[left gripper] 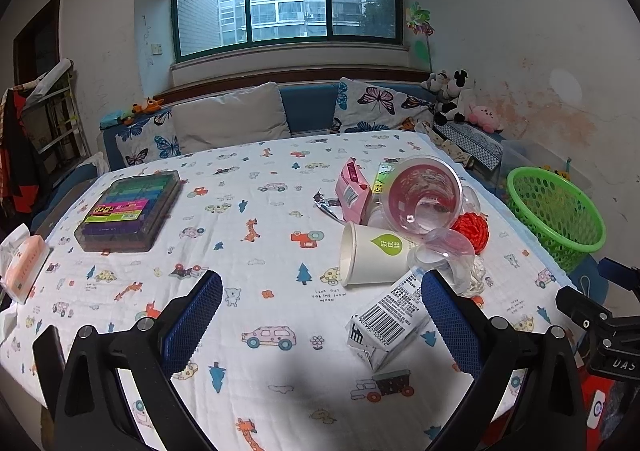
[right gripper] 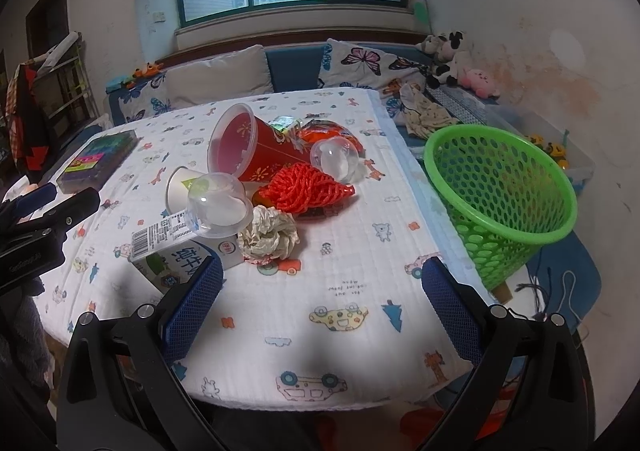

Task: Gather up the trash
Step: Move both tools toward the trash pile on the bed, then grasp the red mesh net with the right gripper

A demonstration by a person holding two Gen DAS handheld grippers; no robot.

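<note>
A heap of trash lies on the patterned tablecloth: a tipped white paper cup (left gripper: 370,259) (right gripper: 180,187), a milk carton (left gripper: 390,321) (right gripper: 176,247), a red plastic cup (left gripper: 424,197) (right gripper: 248,149), an orange net (left gripper: 474,231) (right gripper: 308,185), clear plastic domes (right gripper: 218,205), a crumpled paper ball (right gripper: 268,237) and a pink packet (left gripper: 352,191). A green mesh basket (left gripper: 556,215) (right gripper: 504,195) stands at the table's right edge. My left gripper (left gripper: 322,315) is open above the cloth, its right finger beside the carton. My right gripper (right gripper: 322,315) is open, short of the heap.
A case of coloured pens (left gripper: 130,211) (right gripper: 98,159) lies at the far left, a tissue pack (left gripper: 22,267) at the left edge. A sofa with butterfly cushions (left gripper: 380,103) and plush toys (left gripper: 452,99) runs behind the table under the window.
</note>
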